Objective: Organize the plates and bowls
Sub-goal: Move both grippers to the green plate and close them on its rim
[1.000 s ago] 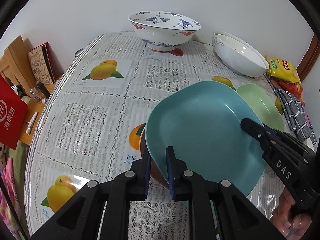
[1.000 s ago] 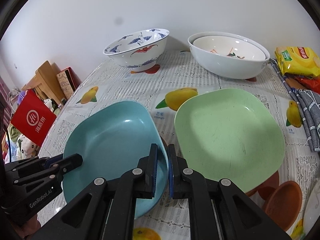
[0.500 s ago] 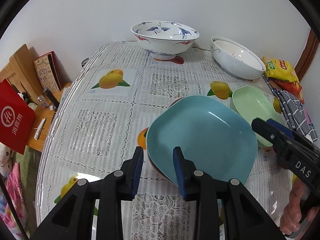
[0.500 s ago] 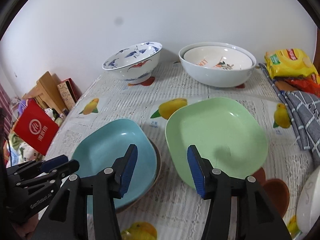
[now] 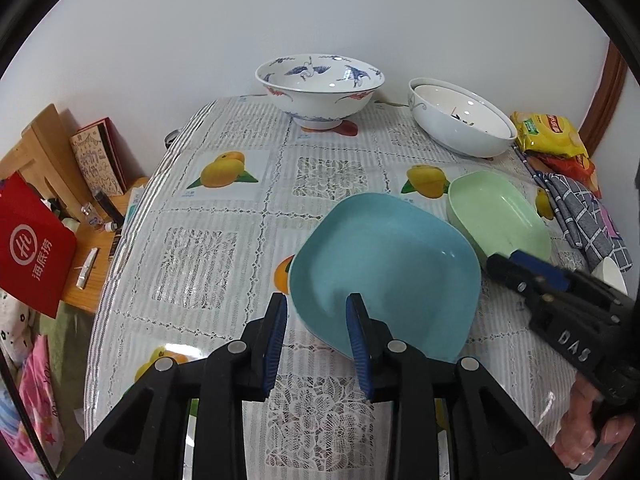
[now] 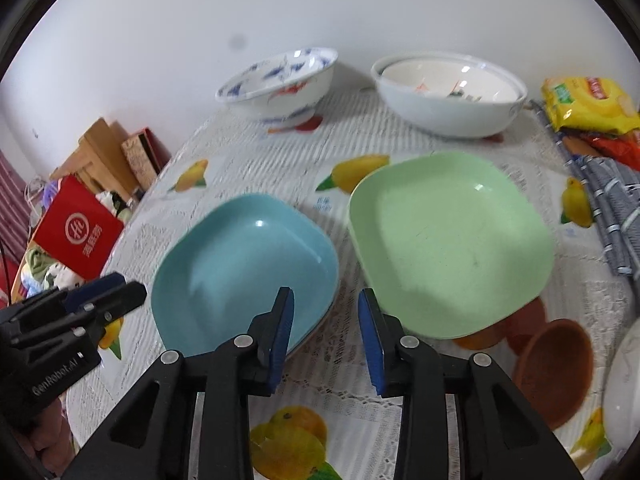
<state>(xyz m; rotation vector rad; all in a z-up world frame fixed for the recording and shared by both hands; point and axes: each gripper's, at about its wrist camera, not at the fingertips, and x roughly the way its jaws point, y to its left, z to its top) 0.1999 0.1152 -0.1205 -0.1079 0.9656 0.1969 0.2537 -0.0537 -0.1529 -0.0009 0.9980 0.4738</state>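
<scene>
The left tool [image 5: 316, 320] stands with its blue-padded jaws apart, clamped on nothing; the near left rim of the square turquoise plastic plate [image 5: 386, 274] lies below and between them, untouched. The right tool [image 6: 326, 320] is closing its jaws, with only the lace-and-fruit-print cloth of the counter [image 6: 320, 364] showing between them. From the right tool, the turquoise plate sits just ahead to the left, resting on a darker dish whose edge shows beneath it. The square pale green plastic plate [image 6: 448, 240] sits just ahead to the right, near the turquoise plate but apart from it. A round terracotta-brown saucer [image 6: 556, 368] lies to the right of the right tool, just beside the green plate's near corner. Farther ahead, near the wall, stand a white porcelain bowl painted with blue cranes [image 5: 320, 88] and, to its right, a white bowl nested inside a larger white bowl [image 6: 448, 96]. A yellow snack packet [image 6: 588, 102] lies at the far right.
</scene>
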